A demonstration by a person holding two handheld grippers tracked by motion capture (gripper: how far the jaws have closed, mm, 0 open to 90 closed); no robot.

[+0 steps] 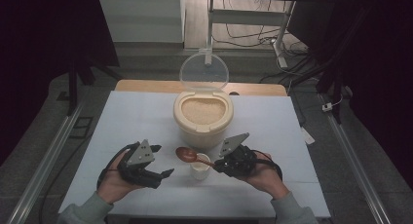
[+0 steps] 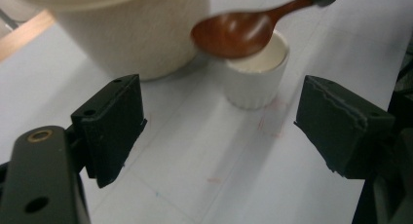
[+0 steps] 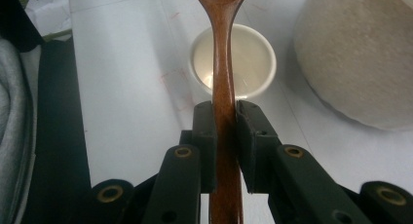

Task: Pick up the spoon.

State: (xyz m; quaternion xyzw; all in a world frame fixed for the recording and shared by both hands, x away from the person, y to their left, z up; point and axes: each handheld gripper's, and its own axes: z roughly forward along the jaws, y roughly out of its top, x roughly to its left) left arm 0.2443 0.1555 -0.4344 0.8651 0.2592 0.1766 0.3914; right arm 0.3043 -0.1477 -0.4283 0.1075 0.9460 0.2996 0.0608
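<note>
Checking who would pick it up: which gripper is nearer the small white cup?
Right. The right gripper sits just beside the cup, holding the wooden spoon over it; the left gripper hangs open farther off, across bare table.

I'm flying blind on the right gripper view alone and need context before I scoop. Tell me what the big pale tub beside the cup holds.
Observer: The rice container is filled with pale grain, and its clear lid stands hinged open behind it.
Operator: Report the left gripper.
Observer: The left gripper is open with nothing between its jaws, held by the person's hand left of the small cup.
Operator: Say where the spoon's bowl is.
Observer: The wooden spoon has its bowl over the cup's left rim, short of the container.
</note>
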